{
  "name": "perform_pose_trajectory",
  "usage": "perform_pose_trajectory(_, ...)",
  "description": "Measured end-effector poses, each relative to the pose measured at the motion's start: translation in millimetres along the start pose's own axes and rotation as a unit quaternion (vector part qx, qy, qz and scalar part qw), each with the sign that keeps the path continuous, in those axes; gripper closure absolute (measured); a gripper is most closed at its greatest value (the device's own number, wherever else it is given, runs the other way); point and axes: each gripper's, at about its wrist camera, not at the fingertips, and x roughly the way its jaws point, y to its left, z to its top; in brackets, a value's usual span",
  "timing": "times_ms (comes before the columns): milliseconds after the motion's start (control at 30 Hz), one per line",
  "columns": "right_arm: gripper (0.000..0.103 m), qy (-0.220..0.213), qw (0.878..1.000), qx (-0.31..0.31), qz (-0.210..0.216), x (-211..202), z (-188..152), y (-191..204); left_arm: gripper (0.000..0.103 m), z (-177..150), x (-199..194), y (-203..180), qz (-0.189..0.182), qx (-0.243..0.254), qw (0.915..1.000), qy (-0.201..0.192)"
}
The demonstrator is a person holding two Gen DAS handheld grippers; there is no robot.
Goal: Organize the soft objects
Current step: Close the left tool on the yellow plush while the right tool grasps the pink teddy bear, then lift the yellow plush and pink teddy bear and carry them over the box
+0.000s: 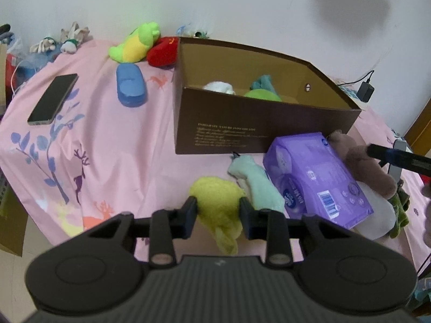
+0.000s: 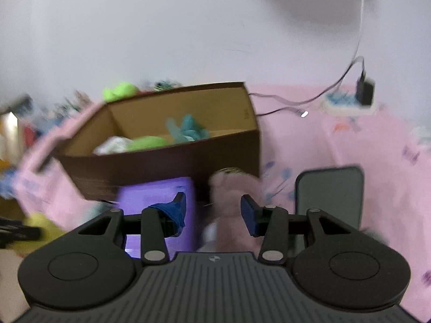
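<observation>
The yellow plush (image 1: 216, 202), low centre of the left view, is pinched between the left gripper (image 1: 218, 212) pads, likely bound for the box (image 1: 242, 123) above it, where other toys already lie. The gripper tilts downward. The right gripper (image 2: 212, 210), jaws wide, straddles a pink-brown plush (image 2: 229, 188) without pressing it

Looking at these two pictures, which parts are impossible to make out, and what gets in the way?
- Box contents, left view: the near wall hides all but the tops of a white toy and green toy.
- Brown plush, left view: partly covered by the right tool's dark finger.
- Right tool, right view: motion blur smears the pink plush between its fingers; grip unclear.
- Yellow toy, left view: its lower end is hidden behind the left tool.
</observation>
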Motion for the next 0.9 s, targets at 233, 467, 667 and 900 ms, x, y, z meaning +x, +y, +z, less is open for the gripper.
perform_pose_trajectory(233, 0.074, 0.061, 0.997, -0.009, -0.054, 36, 0, 2, 0.071, -3, -8, 2, 0.010, -0.001, 0.9999, -0.008)
perform_pose_trajectory(467, 0.072, 0.069, 0.995, -0.015, -0.069, 49, -1, 8, 0.071, 15, -33, 6, -0.005, -0.016, 0.9984, -0.054)
perform_pose_trajectory(667, 0.084, 0.051, 0.996, -0.023, -0.063, 49, -2, 7, 0.071, 20, -28, -6, -0.019, -0.010, 0.9982, -0.055)
perform_pose_trajectory(900, 0.095, 0.003, 0.998, -0.045, -0.042, 29, -5, 8, 0.071, 23, -22, -16, -0.028, 0.000, 0.9982, -0.053)
